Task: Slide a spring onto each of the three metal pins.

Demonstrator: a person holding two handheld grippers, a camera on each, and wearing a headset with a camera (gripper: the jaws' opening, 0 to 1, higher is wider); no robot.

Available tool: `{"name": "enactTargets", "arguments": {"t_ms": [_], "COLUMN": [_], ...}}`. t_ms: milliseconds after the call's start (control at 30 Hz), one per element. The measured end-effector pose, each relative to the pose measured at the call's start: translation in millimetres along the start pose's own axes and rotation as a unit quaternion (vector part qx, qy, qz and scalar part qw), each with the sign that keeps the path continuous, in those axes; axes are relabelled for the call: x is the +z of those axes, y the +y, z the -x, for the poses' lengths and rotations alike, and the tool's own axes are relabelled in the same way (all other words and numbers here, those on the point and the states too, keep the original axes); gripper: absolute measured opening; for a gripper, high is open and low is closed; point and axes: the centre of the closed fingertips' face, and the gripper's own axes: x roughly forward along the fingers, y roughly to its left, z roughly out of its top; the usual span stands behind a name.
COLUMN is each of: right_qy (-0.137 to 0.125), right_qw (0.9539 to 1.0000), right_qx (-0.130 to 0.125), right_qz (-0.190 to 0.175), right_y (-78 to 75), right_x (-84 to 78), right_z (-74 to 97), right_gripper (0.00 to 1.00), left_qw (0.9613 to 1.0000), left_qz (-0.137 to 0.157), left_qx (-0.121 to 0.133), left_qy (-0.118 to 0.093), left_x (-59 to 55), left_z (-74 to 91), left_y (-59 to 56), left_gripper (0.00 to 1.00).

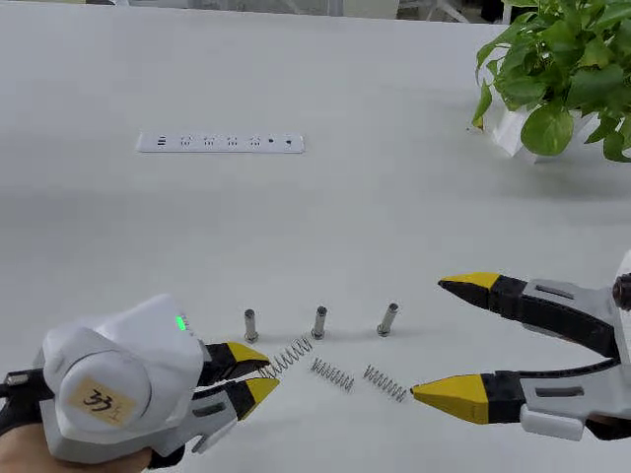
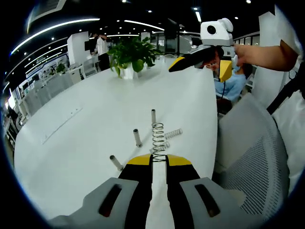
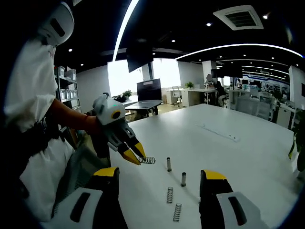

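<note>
Left gripper [image 1: 260,371] has its jaws pinched shut on one end of a spring [image 1: 287,356]. The rest of the coil pokes out past the yellow tips, slanting toward the middle pin [image 1: 319,321]. That pin stands upright in a row with the left pin [image 1: 250,325] and right pin [image 1: 387,318], toward the worktop's [image 1: 394,207] near edge. Two loose springs [image 1: 332,373] [image 1: 385,383] lie flat just nearer than the row. Right gripper [image 1: 430,339] is spread wide open with nothing between its jaws, off to the right of the pins, its lower tip near the rightmost loose spring.
</note>
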Motion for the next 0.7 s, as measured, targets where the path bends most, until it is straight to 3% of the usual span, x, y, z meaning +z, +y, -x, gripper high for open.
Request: {"name": "enactTargets", "arguments": {"t_ms": [400, 700], "right_qy": [-0.007, -0.004], "right_qw": [0.999, 0.9971], "right_qx": [0.04, 0.067], "right_qz": [-0.021, -0.036], "right_y": [10.4, 19.4], "right_x": [10.9, 13.0], "right_z": [-24.1, -38.5], "right_gripper": [0.51, 0.41], "left_qw": [0.9981, 0.9959], "left_qz": [-0.011, -0.009], "left_qx": [-0.025, -0.04], "left_qy": [-0.055, -0.081], "left_x": [30.1, 42.2], "left_z": [6.1, 7.1], "left_y": [-16.6, -24.0], "left_gripper": [0.07, 0.07]}}
